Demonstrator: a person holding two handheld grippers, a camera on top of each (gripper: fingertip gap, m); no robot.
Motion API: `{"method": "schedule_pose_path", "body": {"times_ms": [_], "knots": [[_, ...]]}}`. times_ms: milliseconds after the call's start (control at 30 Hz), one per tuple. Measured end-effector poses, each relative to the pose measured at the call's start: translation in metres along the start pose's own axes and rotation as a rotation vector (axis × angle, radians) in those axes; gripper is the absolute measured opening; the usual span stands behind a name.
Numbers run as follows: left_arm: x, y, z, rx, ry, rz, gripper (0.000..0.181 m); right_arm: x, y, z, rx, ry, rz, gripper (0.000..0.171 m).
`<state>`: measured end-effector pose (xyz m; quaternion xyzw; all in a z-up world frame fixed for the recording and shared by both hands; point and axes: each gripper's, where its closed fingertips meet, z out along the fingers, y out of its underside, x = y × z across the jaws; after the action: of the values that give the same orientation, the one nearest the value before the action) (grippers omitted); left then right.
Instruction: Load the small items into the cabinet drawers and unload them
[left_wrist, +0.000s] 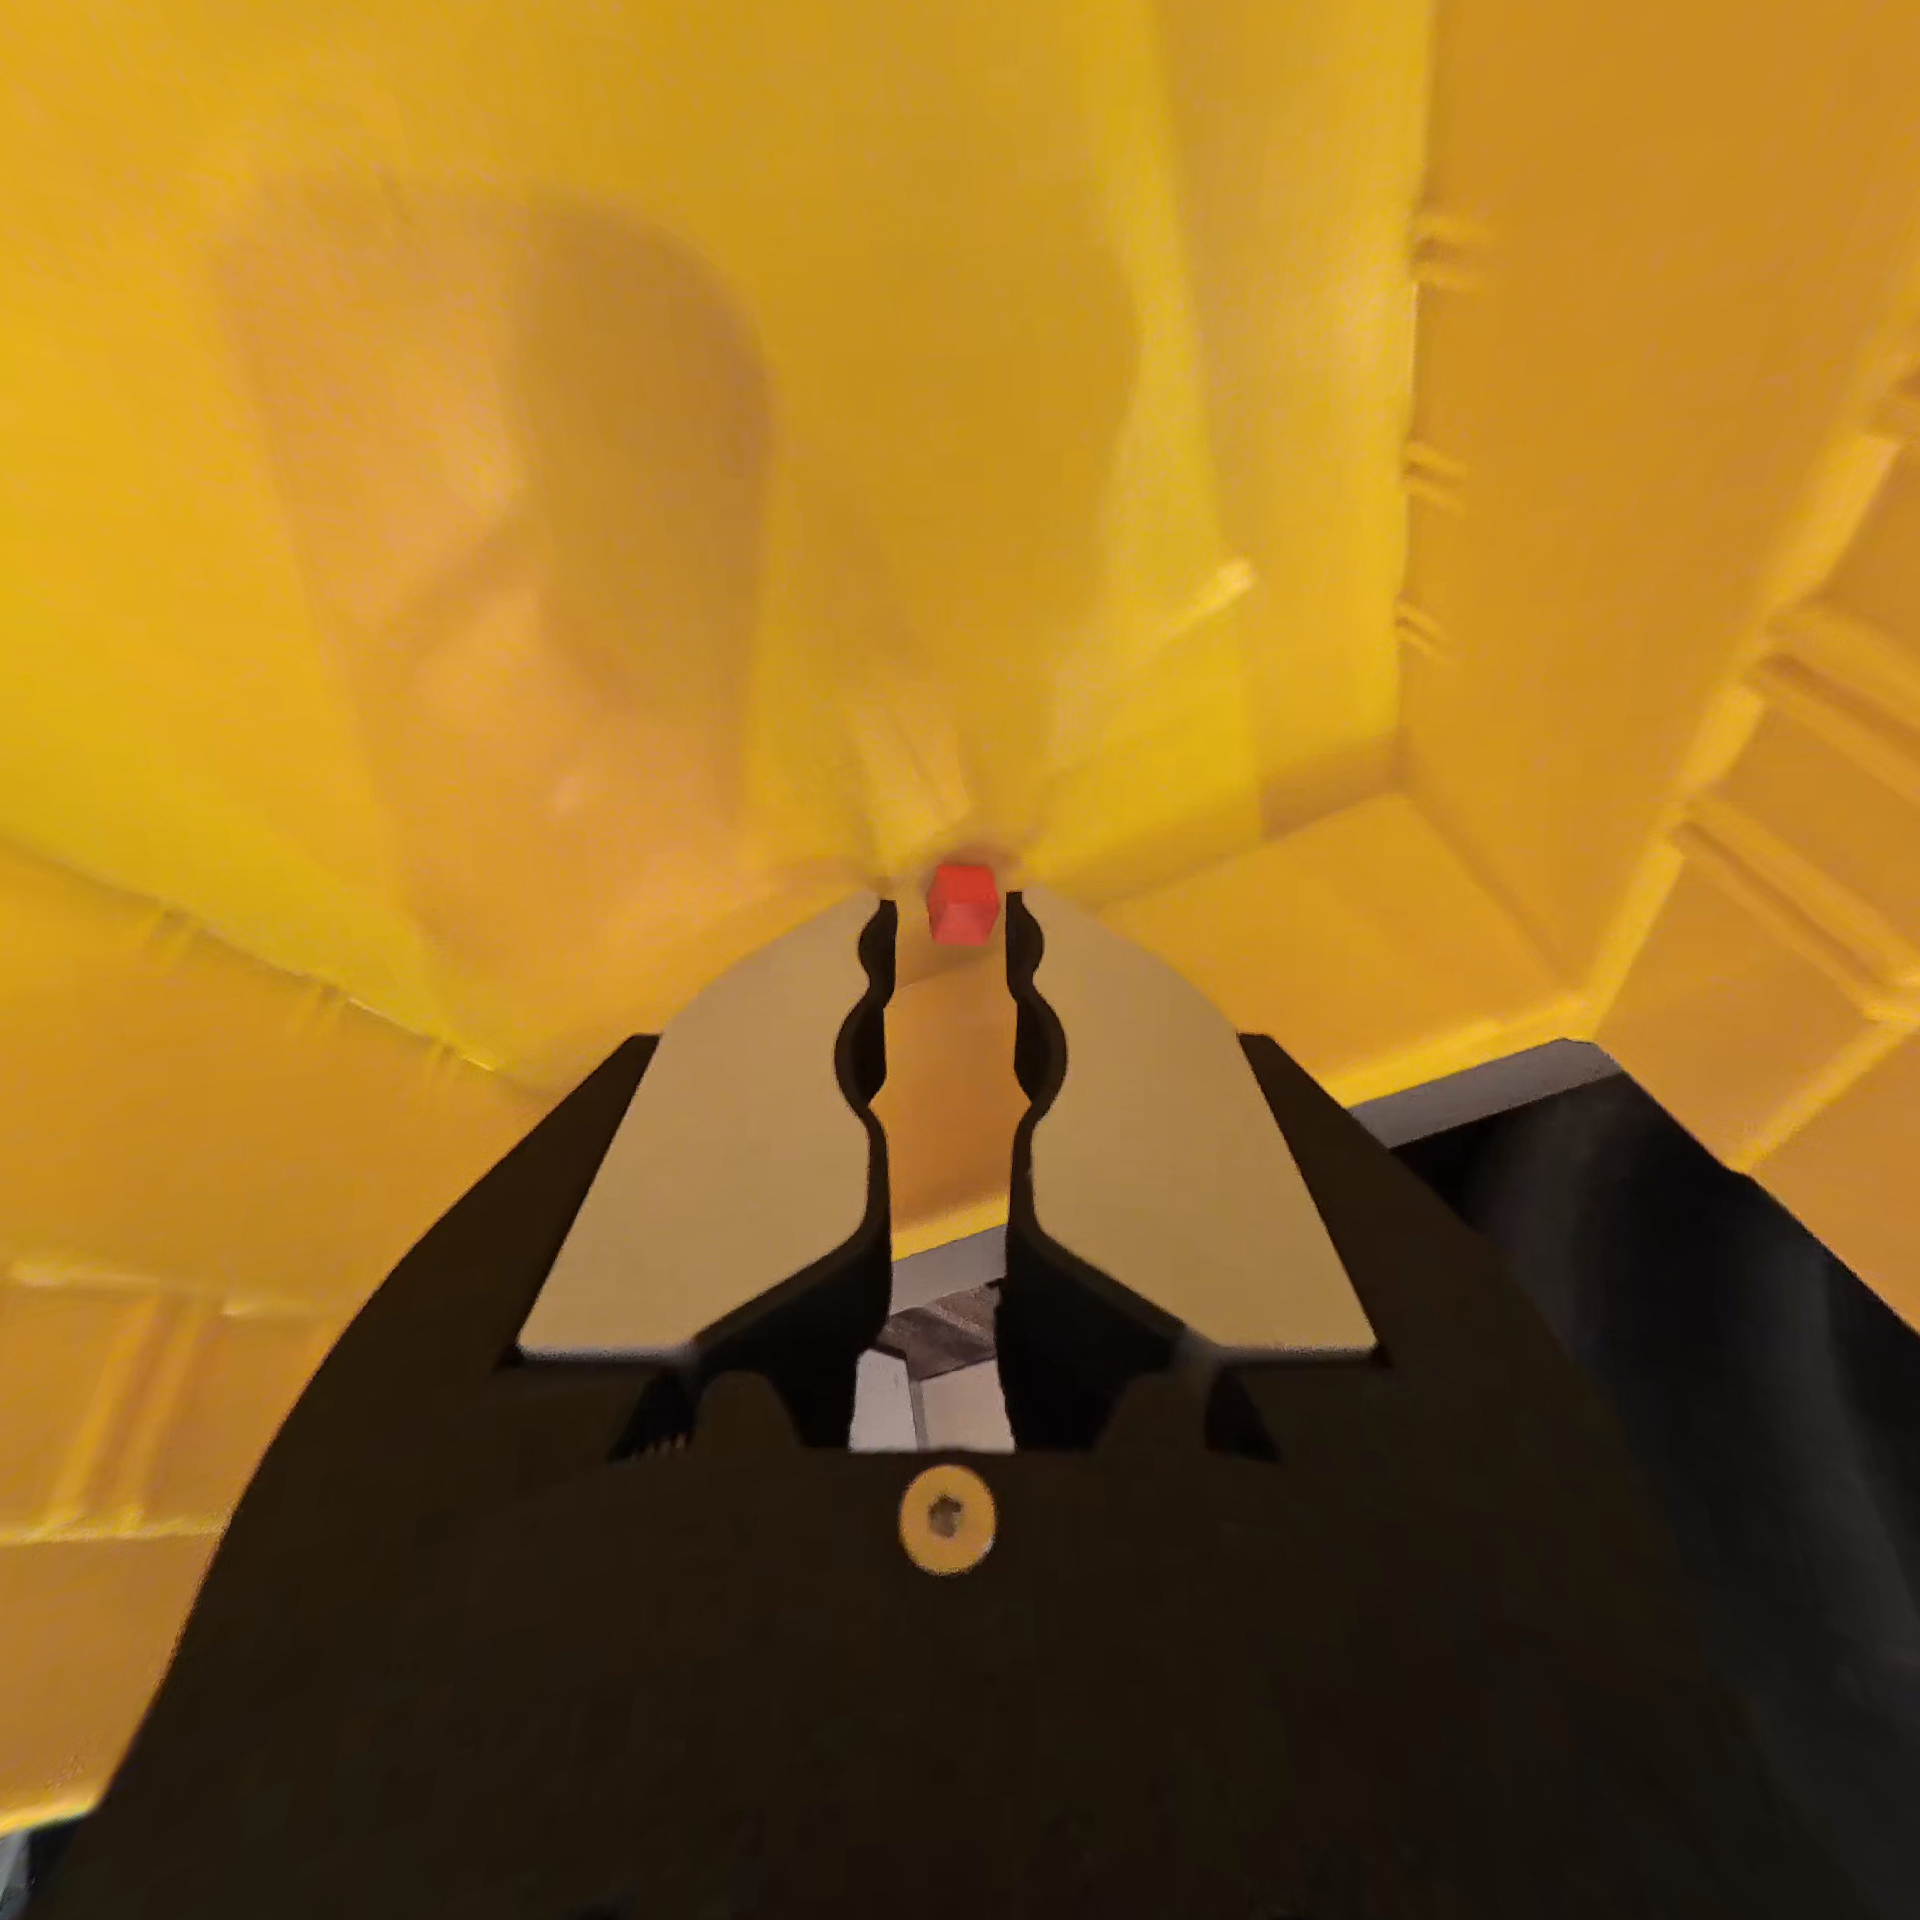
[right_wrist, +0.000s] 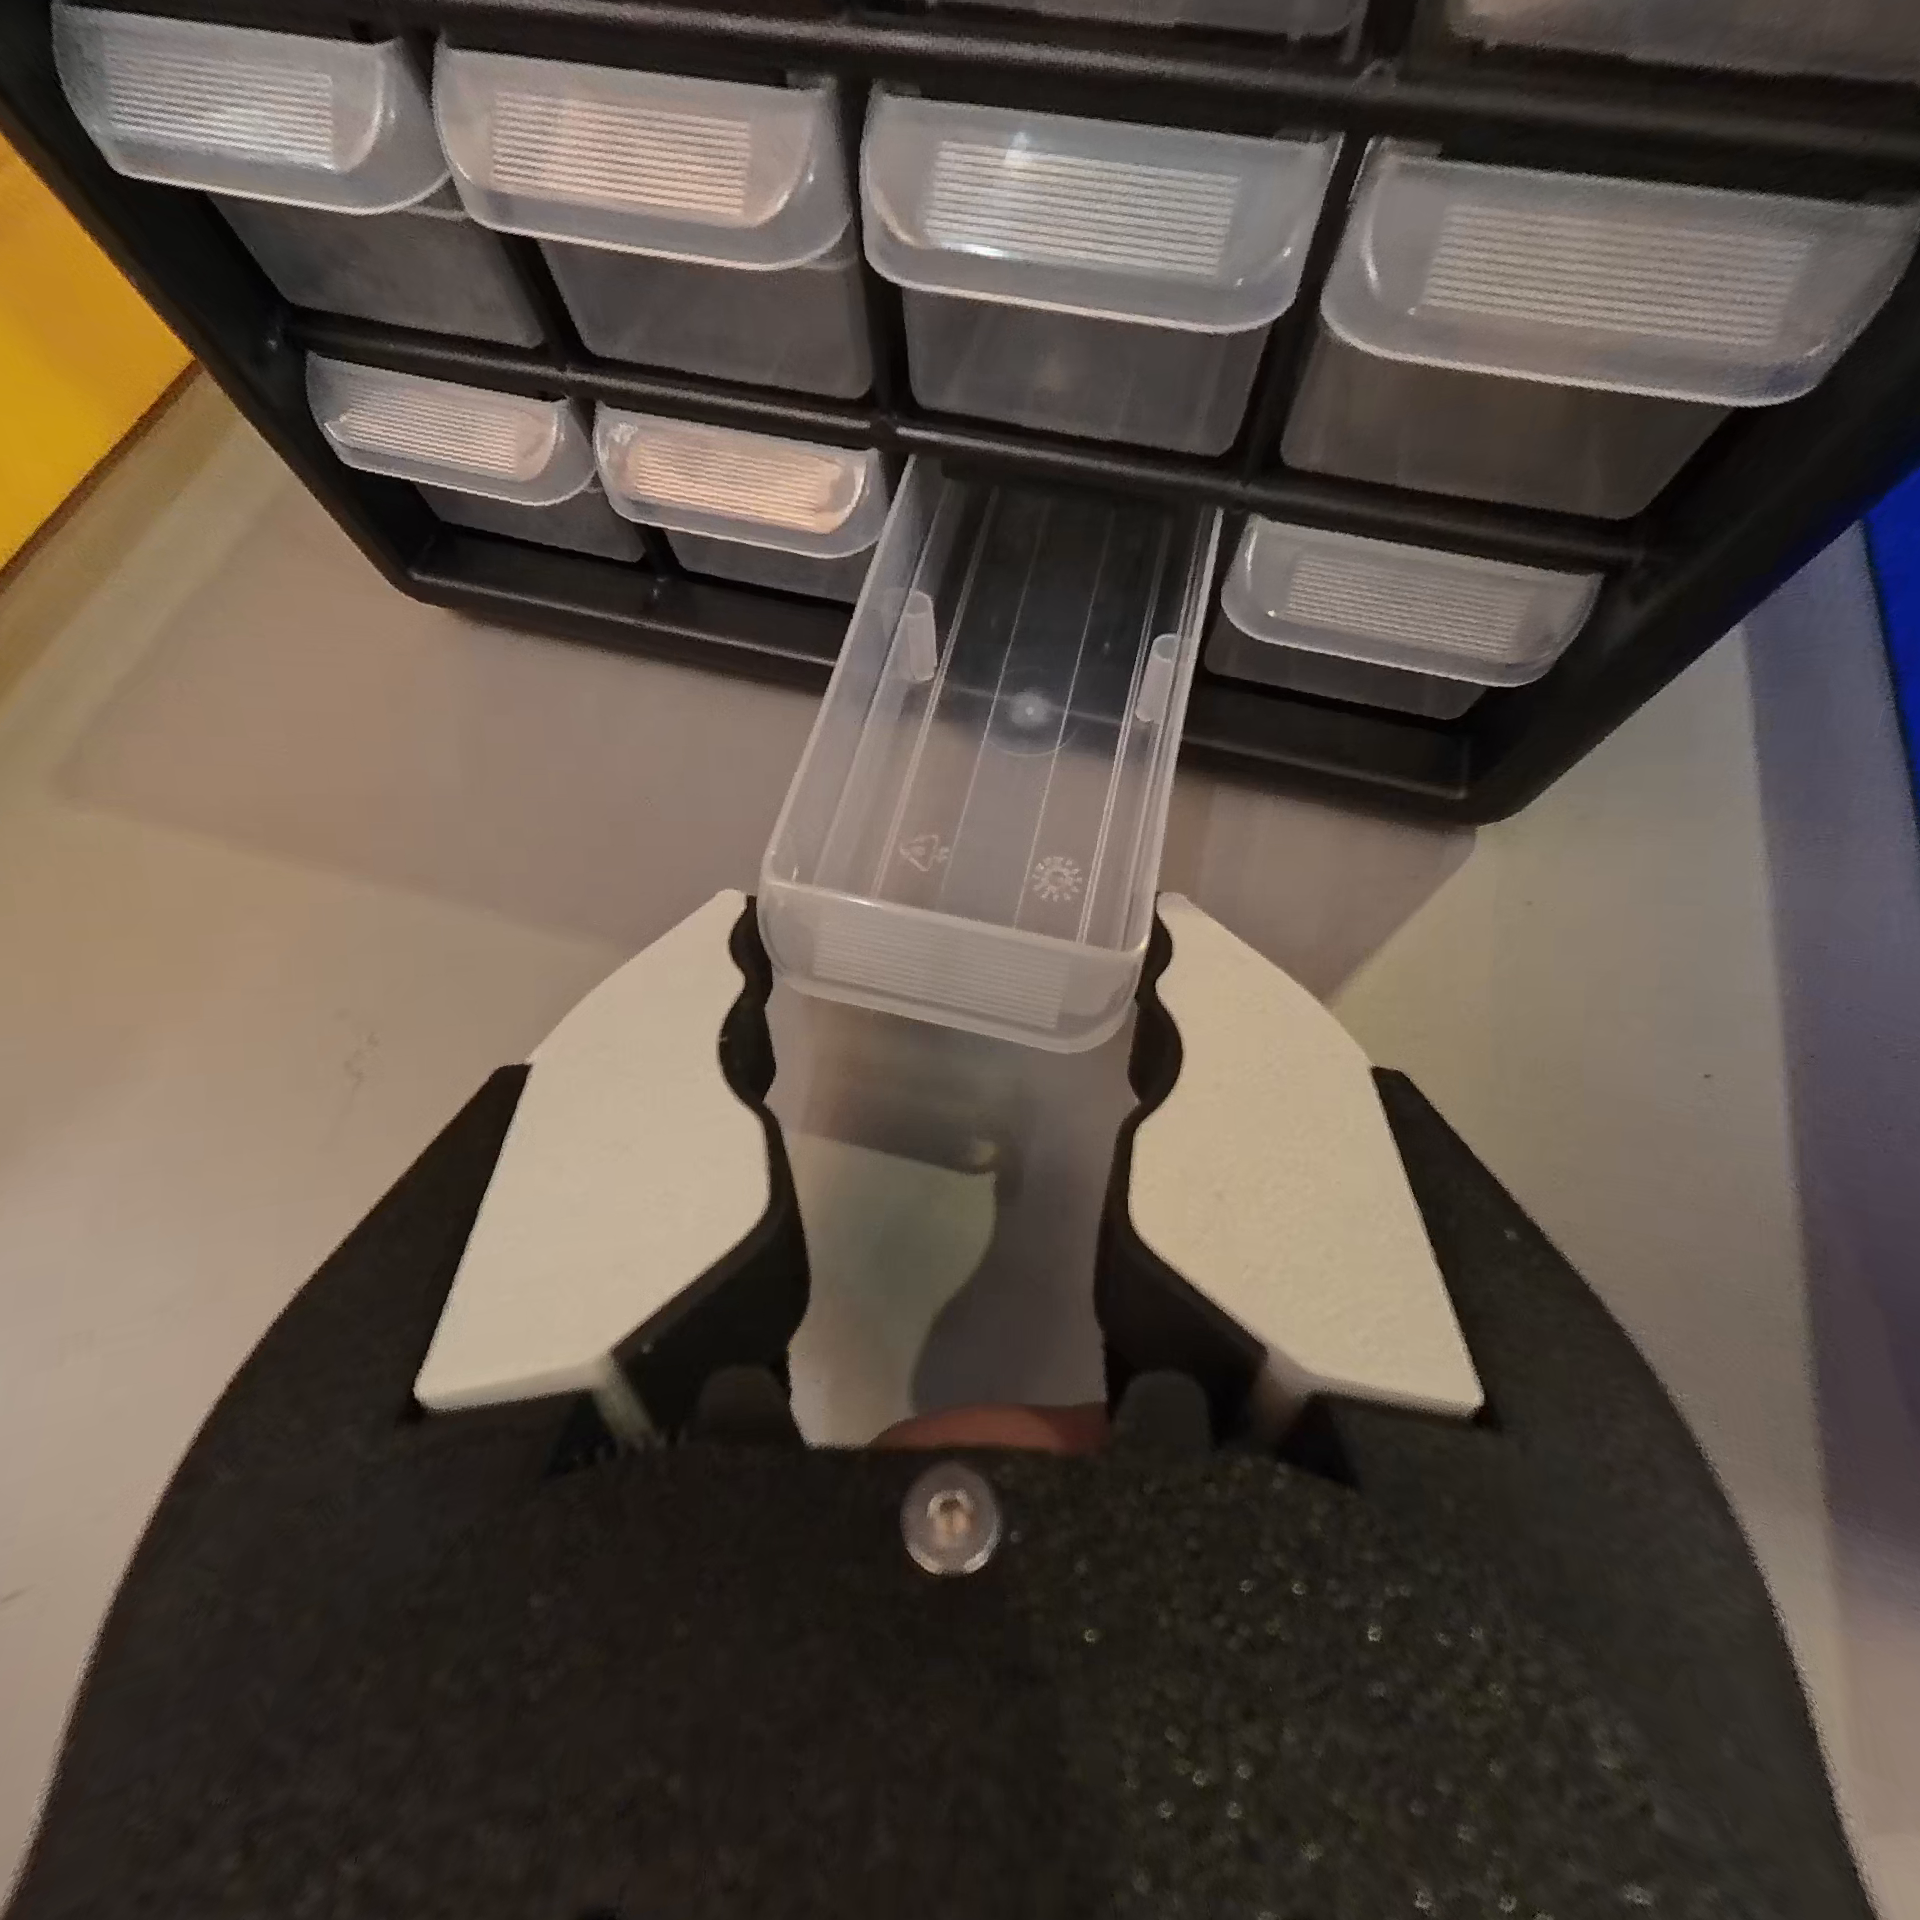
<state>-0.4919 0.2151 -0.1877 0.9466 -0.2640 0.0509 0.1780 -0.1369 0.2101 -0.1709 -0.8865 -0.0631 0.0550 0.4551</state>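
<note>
Right gripper (right_wrist: 951, 966) clamps pulled-out clear drawer (right_wrist: 987, 769) front; left gripper (left_wrist: 948, 914) narrowly parted around red cube (left_wrist: 961, 906)

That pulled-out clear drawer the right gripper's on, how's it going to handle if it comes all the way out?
The clear drawer looks empty and thin-walled, so probably very light. Its smooth plastic may be slippery between the right gripper fingers, which hold only its front end. Long and held at one end, it would likely sag or tip once free of the cabinet.

Yellow plastic bin (left_wrist: 623, 416) interior is mostly blur; black plastic drawer cabinet (right_wrist: 1039, 114) runs off the top edge, upper drawers cropped.
</note>
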Motion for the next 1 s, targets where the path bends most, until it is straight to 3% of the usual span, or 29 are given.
{"method": "schedule_pose_path", "body": {"times_ms": [100,333,467,600,667,833,1000], "knots": [[-0.001,0.0,0.003,-0.004,0.005,-0.005,0.011,0.0,0.0,0.0,-0.001,0.0,-0.001,0.067],[0.005,0.002,-0.002,0.016,0.038,0.015,0.01,0.0,0.001,0.001,-0.005,0.005,-0.009,0.067],[0.027,-0.009,-0.057,0.229,0.061,0.093,0.01,-0.001,0.0,0.0,-0.004,0.006,-0.014,0.067],[0.123,-0.034,-0.143,0.571,0.112,0.353,0.01,-0.001,0.003,-0.002,-0.009,-0.002,-0.016,0.067],[0.182,-0.049,-0.158,0.628,0.104,0.478,0.01,-0.001,0.005,-0.004,-0.015,-0.005,-0.018,0.067],[0.297,-0.092,-0.109,0.513,-0.007,0.758,0.01,-0.004,0.016,-0.015,-0.035,-0.012,-0.01,0.067],[0.338,-0.143,-0.041,0.303,-0.129,0.811,0.01,-0.007,0.022,-0.02,-0.042,-0.006,-0.008,0.067]]}}
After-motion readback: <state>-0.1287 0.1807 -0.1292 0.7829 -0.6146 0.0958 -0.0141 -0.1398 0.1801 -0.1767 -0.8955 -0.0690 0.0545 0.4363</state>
